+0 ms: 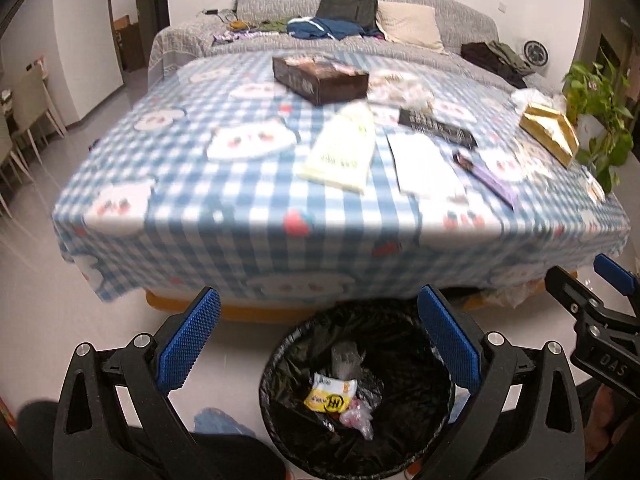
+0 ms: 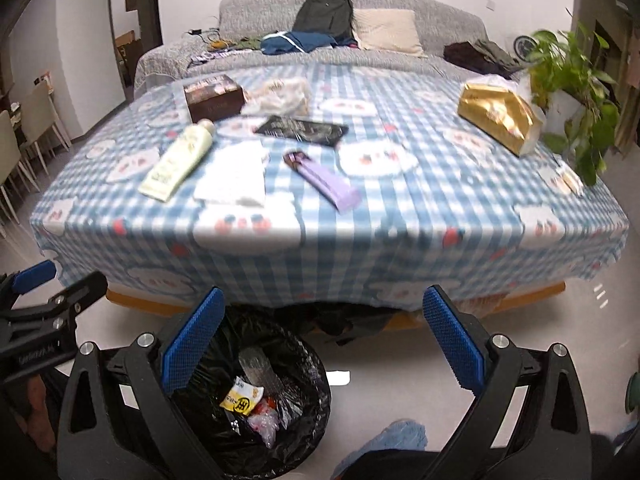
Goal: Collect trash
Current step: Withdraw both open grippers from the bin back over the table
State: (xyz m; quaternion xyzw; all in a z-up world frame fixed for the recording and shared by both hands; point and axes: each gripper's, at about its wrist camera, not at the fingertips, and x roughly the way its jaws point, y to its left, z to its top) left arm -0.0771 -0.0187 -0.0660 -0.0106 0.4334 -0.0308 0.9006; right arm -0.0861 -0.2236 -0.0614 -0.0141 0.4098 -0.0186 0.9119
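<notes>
A black-lined trash bin [image 1: 400,420] [image 2: 304,364] stands on the floor before the table and holds a yellow wrapper [image 1: 330,398] [image 2: 242,400] and clear plastic scraps. My left gripper [image 1: 318,344] is open and empty above the bin. My right gripper [image 2: 318,344] is open and empty, just right of the bin. On the checked tablecloth [image 1: 248,204] [image 2: 400,216] lie a pale yellow tube [image 1: 344,148] [image 2: 180,156], a white paper [image 1: 424,168] [image 2: 236,176], a purple wrapper [image 1: 488,176] [image 2: 324,180], a black packet [image 1: 436,128] [image 2: 304,130] and a crumpled clear wrapper [image 1: 396,86] [image 2: 280,94].
A dark brown box [image 1: 320,78] [image 2: 214,98] and a gold box [image 1: 550,132] [image 2: 500,116] sit on the table. A potted plant [image 2: 568,84] stands at the right corner. A grey sofa [image 2: 360,36] with clothes and a backpack is behind. Chairs [image 2: 28,136] stand far left.
</notes>
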